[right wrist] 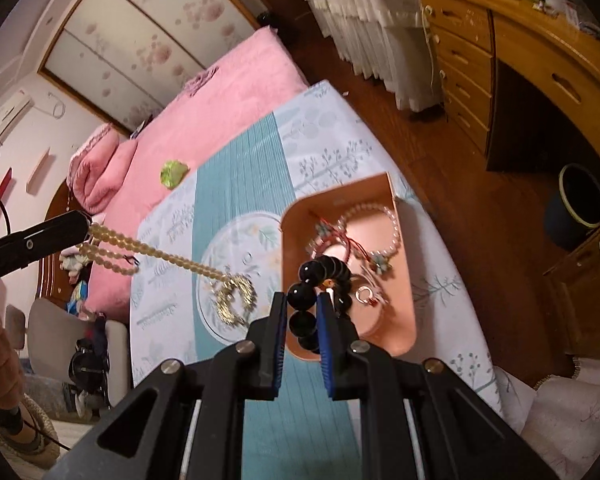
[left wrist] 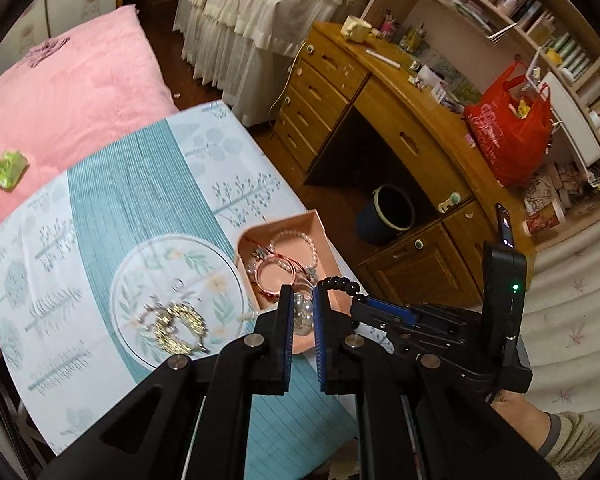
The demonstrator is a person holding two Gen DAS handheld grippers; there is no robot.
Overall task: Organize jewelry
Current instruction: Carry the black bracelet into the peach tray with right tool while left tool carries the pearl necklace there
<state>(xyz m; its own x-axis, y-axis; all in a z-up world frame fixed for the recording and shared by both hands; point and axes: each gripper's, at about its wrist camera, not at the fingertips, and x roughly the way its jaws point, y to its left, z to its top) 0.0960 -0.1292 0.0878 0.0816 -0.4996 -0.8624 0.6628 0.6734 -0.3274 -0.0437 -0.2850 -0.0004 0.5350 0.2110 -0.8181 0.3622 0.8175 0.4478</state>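
My right gripper [right wrist: 302, 300] is shut on a black bead bracelet [right wrist: 314, 276] and holds it over the near end of the pink tray [right wrist: 340, 188]; the bracelet also shows in the left wrist view [left wrist: 342, 282]. My left gripper [left wrist: 303, 294] is shut on a cream pearl necklace [right wrist: 140, 246], which hangs down to a gold pendant [right wrist: 236, 298] over the patterned cloth [right wrist: 236, 168]. The beads show between the left fingers [left wrist: 302, 312]. The tray [left wrist: 300, 224] holds a pearl bracelet [right wrist: 374, 216], a red cord bracelet [right wrist: 346, 242] and a ring [right wrist: 364, 294].
The cloth lies on a pink bed [right wrist: 220, 92] with a green wrapper [right wrist: 173, 173] on it. A wooden desk [left wrist: 400, 92] with drawers, a red bag [left wrist: 508, 128] and a dark bin [left wrist: 390, 216] stand to the right across the wooden floor.
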